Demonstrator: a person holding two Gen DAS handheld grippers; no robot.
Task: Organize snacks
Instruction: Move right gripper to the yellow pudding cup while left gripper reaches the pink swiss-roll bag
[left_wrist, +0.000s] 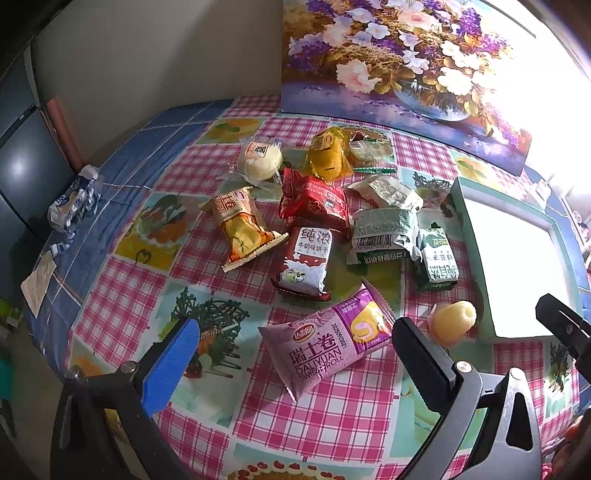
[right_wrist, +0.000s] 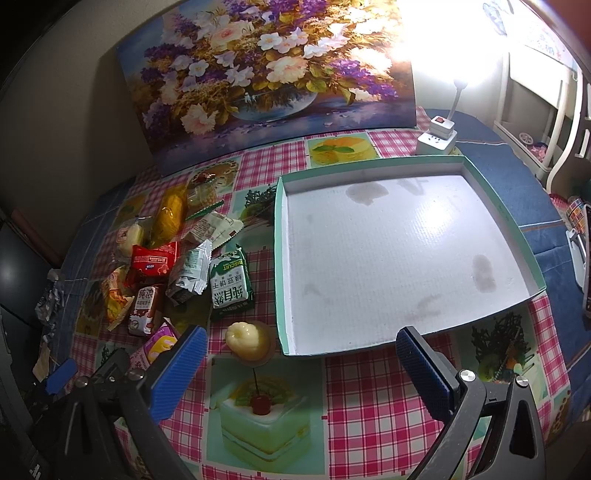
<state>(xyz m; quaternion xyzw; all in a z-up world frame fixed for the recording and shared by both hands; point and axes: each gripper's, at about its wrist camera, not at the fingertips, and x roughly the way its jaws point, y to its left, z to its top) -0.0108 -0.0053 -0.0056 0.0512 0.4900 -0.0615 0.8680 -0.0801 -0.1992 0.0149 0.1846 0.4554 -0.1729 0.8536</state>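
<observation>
Several wrapped snacks lie in a loose pile on the checked tablecloth. A pink Swiss-roll pack (left_wrist: 328, 347) lies just ahead of my open, empty left gripper (left_wrist: 295, 354). Behind it are a brown milk-biscuit pack (left_wrist: 304, 260), an orange roll pack (left_wrist: 240, 229), a red pack (left_wrist: 317, 201) and a green biscuit pack (left_wrist: 437, 260) (right_wrist: 231, 282). A yellow jelly cup (left_wrist: 452, 319) (right_wrist: 247, 339) stands beside the tray. The white shallow tray (right_wrist: 391, 254) with a teal rim (left_wrist: 467, 236) holds nothing. My right gripper (right_wrist: 301, 360) is open and empty, at the tray's near edge.
A flower painting (right_wrist: 266, 74) leans on the wall behind the table. A white power strip (right_wrist: 437, 138) with a lamp stands behind the tray. A crumpled blue-white wrapper (left_wrist: 74, 201) lies at the table's left edge. A dark cabinet stands left of the table.
</observation>
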